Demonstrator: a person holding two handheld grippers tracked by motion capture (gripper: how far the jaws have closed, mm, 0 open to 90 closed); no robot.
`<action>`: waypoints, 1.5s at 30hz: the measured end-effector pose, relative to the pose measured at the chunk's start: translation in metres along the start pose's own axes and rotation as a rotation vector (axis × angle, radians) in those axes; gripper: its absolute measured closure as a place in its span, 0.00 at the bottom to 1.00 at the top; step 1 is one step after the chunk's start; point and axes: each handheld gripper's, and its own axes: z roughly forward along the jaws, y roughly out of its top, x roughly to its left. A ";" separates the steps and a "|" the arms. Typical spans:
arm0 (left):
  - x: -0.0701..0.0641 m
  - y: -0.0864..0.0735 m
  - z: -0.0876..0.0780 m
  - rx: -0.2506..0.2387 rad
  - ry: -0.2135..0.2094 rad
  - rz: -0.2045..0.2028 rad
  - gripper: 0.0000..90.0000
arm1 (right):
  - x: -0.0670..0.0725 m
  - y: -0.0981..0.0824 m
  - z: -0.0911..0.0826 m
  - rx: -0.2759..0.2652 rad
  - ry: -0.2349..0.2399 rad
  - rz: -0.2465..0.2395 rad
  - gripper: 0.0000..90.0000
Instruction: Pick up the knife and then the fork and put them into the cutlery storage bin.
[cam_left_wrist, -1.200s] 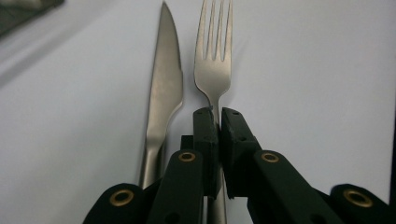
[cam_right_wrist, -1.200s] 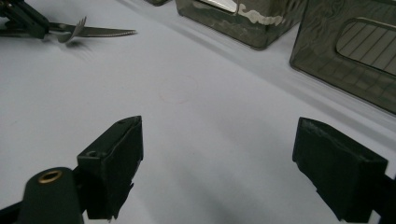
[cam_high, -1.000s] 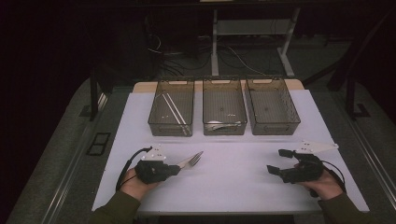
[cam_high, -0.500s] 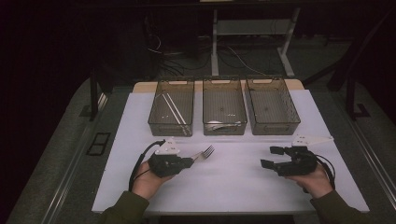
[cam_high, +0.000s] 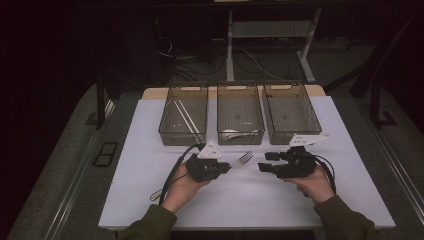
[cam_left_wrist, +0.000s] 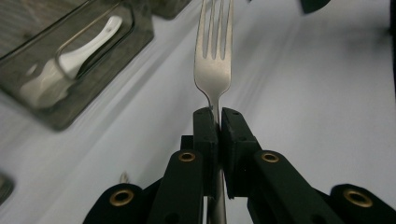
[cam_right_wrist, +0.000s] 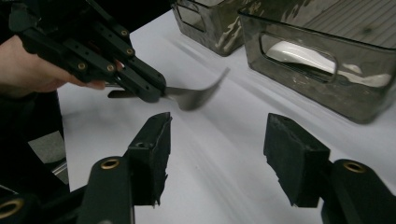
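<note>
Three bins (cam_high: 240, 120) stand beyond the grippers, the middle one holding a white spoon (cam_left_wrist: 70, 60). The left gripper (cam_high: 225, 167) clamps a fork (cam_high: 243, 159) by its neck (tines forward, above the mat). The right gripper (cam_high: 263, 167), jaws apart and just closing, holds nothing, facing the fork nearby.

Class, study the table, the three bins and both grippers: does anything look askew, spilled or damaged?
Nothing stands out. The three bins sit in a neat row, the left gripper holds the fork by its neck, and the right gripper is open with nothing between its jaws.
</note>
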 end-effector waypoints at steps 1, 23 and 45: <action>-0.001 0.002 0.002 -0.002 0.001 0.005 0.94 | -0.001 0.001 0.003 0.004 0.001 -0.001 0.50; -0.006 0.013 0.007 -0.057 -0.006 0.016 0.94 | -0.005 0.017 0.024 -0.037 0.062 0.038 0.92; 0.007 -0.018 -0.023 -0.108 -0.030 -0.050 0.58 | -0.025 0.028 -0.018 -0.168 -0.061 0.053 0.97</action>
